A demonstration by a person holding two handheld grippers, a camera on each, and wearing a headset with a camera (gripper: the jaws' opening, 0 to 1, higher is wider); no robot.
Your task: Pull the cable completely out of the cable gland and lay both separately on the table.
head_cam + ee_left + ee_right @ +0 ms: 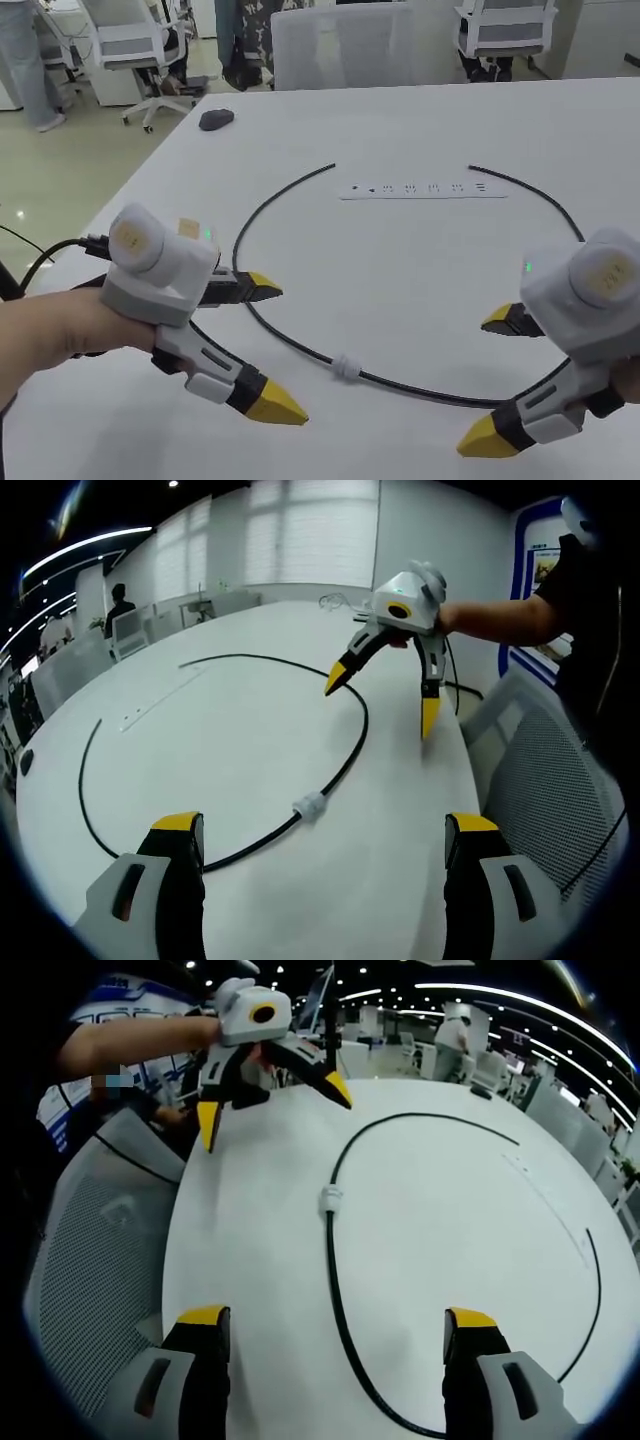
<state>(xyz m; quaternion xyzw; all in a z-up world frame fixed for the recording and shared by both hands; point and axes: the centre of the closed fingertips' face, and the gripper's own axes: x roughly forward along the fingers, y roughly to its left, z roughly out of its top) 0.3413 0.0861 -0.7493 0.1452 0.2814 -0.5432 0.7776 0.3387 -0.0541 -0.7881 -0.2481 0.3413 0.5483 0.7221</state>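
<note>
Nearest the person, the left gripper point(270, 345) is held in a hand point(60, 335) low over the white table point(400, 270), its two yellow-tipped jaws spread wide apart. The right gripper point(490, 378) sits across from it at much the same height, jaws just as wide. Each shows in the other's gripper view with its jaws agape.

Between the two, on the near side of the table, lies the cable gland point(345, 366): a small white fitting, short and knobbly, threaded on the cable point(400, 384), which enters one end and leaves the other. Neither gripper touches it. In the left gripper view the gland lies between that gripper's own jaws and some way ahead of them; in the right gripper view it lies ahead, a little left of centre.

The cable is thin, black and limp, laid flat in one wide, nearly closed loop. Its two loose ends point toward each other at the far side, well apart, with a flush white socket strip point(420, 188) between them. Farther off a dark mouse point(215, 119) rests near the table's edge, and beyond that stand office chairs point(340, 45)
</note>
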